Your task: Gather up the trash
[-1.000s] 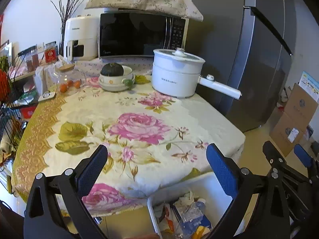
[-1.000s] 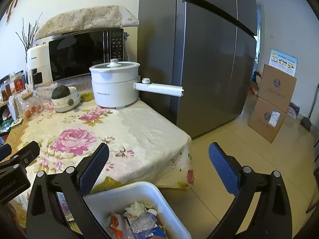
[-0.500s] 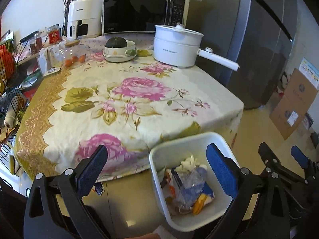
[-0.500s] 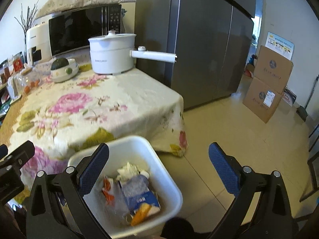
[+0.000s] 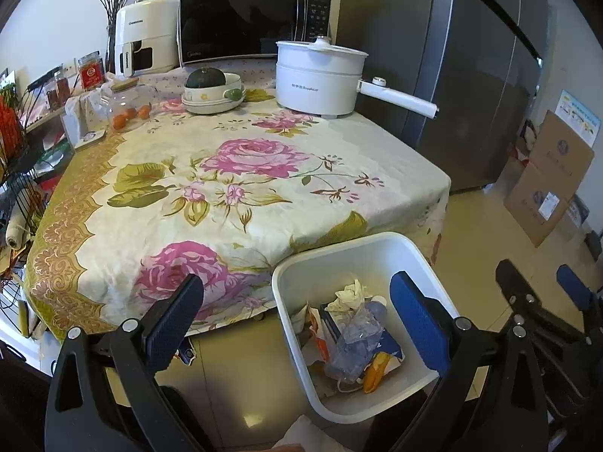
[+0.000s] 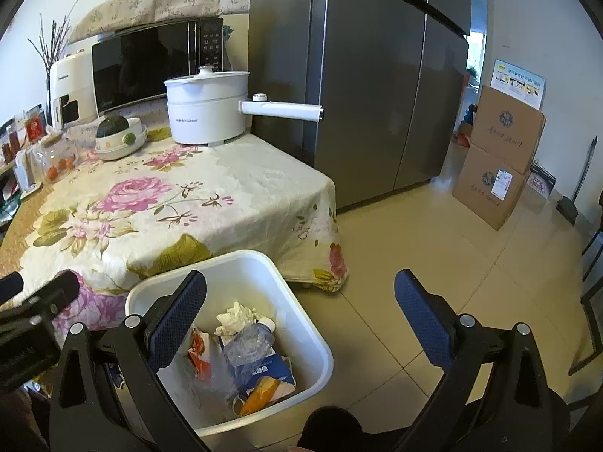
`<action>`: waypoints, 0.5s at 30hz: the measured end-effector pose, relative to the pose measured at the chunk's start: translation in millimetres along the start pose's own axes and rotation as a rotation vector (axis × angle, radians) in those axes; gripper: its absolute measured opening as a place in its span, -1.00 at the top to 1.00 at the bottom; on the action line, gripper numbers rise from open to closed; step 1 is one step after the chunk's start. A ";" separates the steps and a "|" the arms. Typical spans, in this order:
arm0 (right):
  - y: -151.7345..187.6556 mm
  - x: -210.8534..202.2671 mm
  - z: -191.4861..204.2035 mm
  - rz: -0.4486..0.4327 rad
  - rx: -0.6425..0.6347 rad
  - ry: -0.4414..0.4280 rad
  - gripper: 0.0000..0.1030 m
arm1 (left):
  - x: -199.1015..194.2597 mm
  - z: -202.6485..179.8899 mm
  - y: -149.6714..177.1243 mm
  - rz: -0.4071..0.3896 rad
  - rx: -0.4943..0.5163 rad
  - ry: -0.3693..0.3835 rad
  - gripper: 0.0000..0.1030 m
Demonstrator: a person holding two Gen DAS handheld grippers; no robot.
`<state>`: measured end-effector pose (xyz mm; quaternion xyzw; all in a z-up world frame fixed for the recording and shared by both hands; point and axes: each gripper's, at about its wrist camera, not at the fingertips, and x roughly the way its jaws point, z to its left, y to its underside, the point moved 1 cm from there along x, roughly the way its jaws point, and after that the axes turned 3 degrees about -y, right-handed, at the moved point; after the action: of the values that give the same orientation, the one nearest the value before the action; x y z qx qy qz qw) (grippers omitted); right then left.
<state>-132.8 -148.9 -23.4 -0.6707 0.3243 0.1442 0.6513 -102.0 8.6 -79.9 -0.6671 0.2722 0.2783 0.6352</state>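
A white plastic bin (image 5: 297, 271) (image 6: 301, 316) stands on the tiled floor at the table's near corner. Inside lie a crushed clear bottle (image 5: 352, 333) (image 6: 248, 341), a crumpled white tissue (image 5: 348, 293) (image 6: 235, 314), a blue carton (image 6: 269, 371) and orange wrappers (image 5: 375, 374). My left gripper (image 5: 297, 320) hangs open above the bin and the table edge, holding nothing. My right gripper (image 6: 301, 320) is open too, over the bin's right rim and the floor. The right gripper's blue-tipped fingers (image 5: 574, 293) show at the lower right of the left wrist view.
The table (image 5: 241, 173) wears a floral cloth and carries a white electric pot (image 5: 320, 79), a bowl with a dark squash (image 5: 213, 88), a glass jar, a microwave and an air fryer. A grey fridge (image 6: 377, 86) stands behind; cardboard boxes (image 6: 497, 158) sit on the floor at right.
Both grippers have risen and pulled back from the table; the bin, first only partly visible at the bottom edge, now shows whole with the trash inside. Both stay open.
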 end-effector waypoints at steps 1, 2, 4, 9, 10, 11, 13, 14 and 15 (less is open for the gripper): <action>0.0 -0.1 -0.1 0.000 0.001 -0.002 -0.86 | 0.8 0.5 0.4 0.003 -0.001 0.000 -0.87; -0.2 0.2 -0.3 0.000 0.002 -0.004 -0.86 | 1.6 0.9 0.3 0.005 -0.002 0.000 -0.87; 0.4 -0.2 -0.6 0.000 0.003 -0.004 -0.86 | 2.8 1.4 0.3 0.008 -0.004 -0.002 -0.87; 1.0 1.2 -1.2 0.012 0.011 -0.006 -0.86 | 5.9 0.7 1.2 0.015 0.000 -0.005 -0.87; 1.0 1.7 -1.3 0.014 0.012 -0.006 -0.86 | 6.4 0.5 1.5 0.017 0.001 -0.005 -0.87; 1.0 2.4 -1.9 0.015 0.013 -0.007 -0.86 | 7.0 0.3 1.5 0.019 0.002 -0.004 -0.87; 0.7 2.8 -1.8 0.017 0.014 -0.008 -0.86 | 7.1 0.3 2.4 0.023 0.001 -0.002 -0.87; 0.8 2.7 -2.2 0.016 0.012 -0.007 -0.86 | 7.5 0.4 2.6 0.025 0.001 -0.003 -0.87; 0.8 2.8 -1.9 0.016 0.011 -0.007 -0.86 | 8.1 0.1 2.9 0.026 0.000 -0.004 -0.87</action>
<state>-131.6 -151.3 -25.4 -0.6641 0.3280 0.1499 0.6550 -98.4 8.5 -87.7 -0.6627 0.2797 0.2881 0.6322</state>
